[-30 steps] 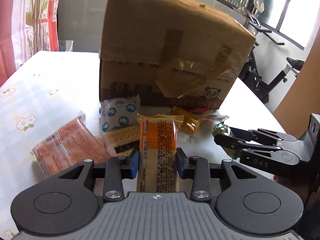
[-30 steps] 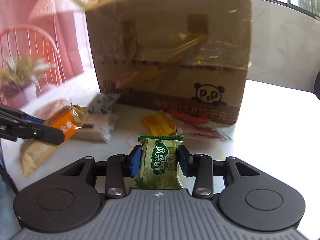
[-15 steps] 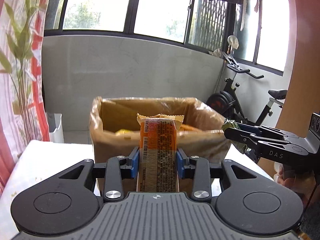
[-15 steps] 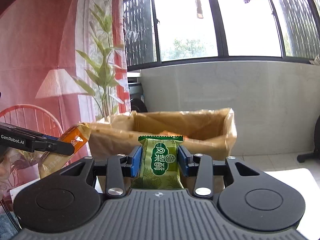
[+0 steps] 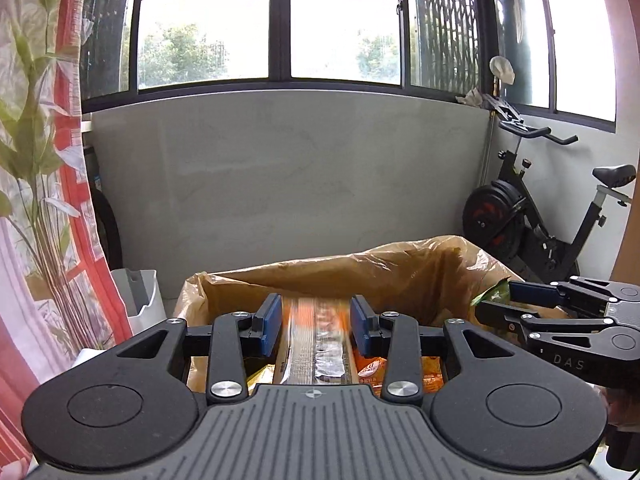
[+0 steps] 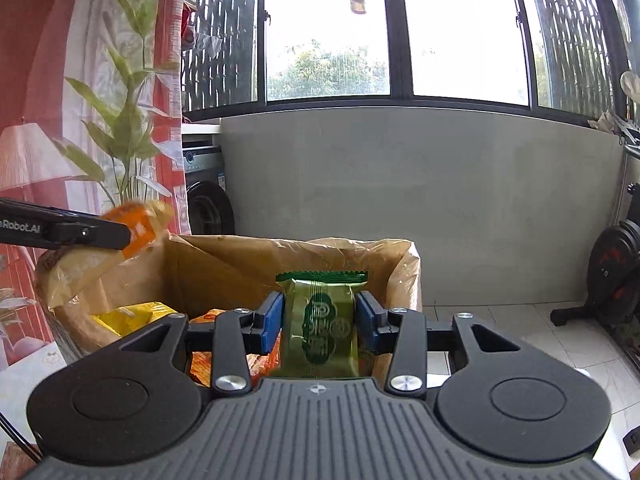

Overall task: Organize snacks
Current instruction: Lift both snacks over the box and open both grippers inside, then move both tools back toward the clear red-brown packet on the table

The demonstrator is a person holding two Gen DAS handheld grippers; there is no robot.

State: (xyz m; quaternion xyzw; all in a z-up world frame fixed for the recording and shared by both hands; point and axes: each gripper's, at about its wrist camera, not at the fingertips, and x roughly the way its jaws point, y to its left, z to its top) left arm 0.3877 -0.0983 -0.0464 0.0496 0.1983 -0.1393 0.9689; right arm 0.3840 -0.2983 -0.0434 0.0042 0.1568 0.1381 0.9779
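two handheld grippers poised over an open cardboard box (image 5: 400, 276) lined with clear plastic, seen from a camera behind each.

nearest in the left wrist view: left gripper (image 5: 316, 326), jaws opening, blue pads just clear of a long orange snack bar (image 5: 316, 344) between them; bar blurred, above the box's open mouth, pointing in towards its far wall. whether the pads touch the bar's edges cannot be told with certainty.

to the right of that, over the box's right rim: right gripper (image 5: 494, 304) seen side-on, a bit of green wrapper at its tips.

nearest in the right wrist view: right gripper (image 6: 320, 320), jaws opening, small gaps beside a green wrapped pastry (image 6: 319, 326) standing upright between the pads, above the box's right half.

inside the box (image 6: 224, 272), below and left of the pastry: yellow packet (image 6: 132, 314) and orange packets (image 6: 208, 356).

at the box's left rim: left gripper (image 6: 132, 236) entering from the left with the orange snack bar (image 6: 140, 230) at its tip.

beyond the box: grey low wall (image 5: 280, 184), dark-framed windows (image 5: 332, 20) with trees outside. left of the box: red patterned curtain (image 5: 68, 184), leafy plant (image 6: 124, 128), washing machine (image 6: 204, 196). right of the box: exercise bike (image 5: 532, 208).
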